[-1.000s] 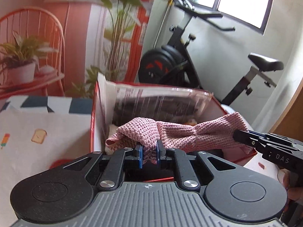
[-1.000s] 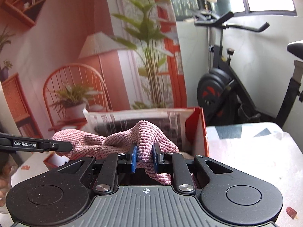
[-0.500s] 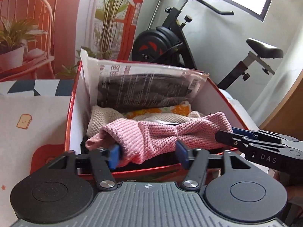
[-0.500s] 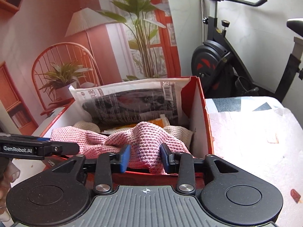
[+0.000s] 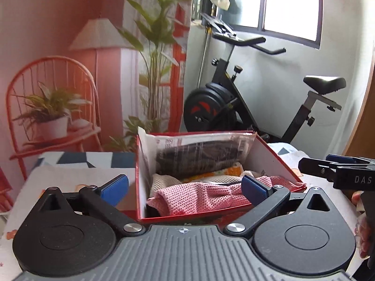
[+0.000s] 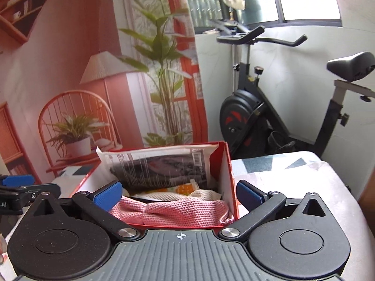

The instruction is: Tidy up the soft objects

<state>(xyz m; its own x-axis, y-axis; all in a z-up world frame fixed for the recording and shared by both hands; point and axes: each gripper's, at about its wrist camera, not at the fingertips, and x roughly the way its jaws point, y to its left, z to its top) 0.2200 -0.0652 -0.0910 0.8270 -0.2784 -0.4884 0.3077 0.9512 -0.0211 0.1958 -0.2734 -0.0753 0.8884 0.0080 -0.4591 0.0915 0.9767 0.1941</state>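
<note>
cloth (image 5: 201, 196): pink knit | box (image 5: 274, 157): red | claw pads (image 5: 114, 186): blue

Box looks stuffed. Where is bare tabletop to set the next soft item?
Free: patterned tablecloth left of the red box, and the wide patch right of it. Crowded: inside the box, pink knit cloth lies over cream cloths before the plastic packet.
</note>
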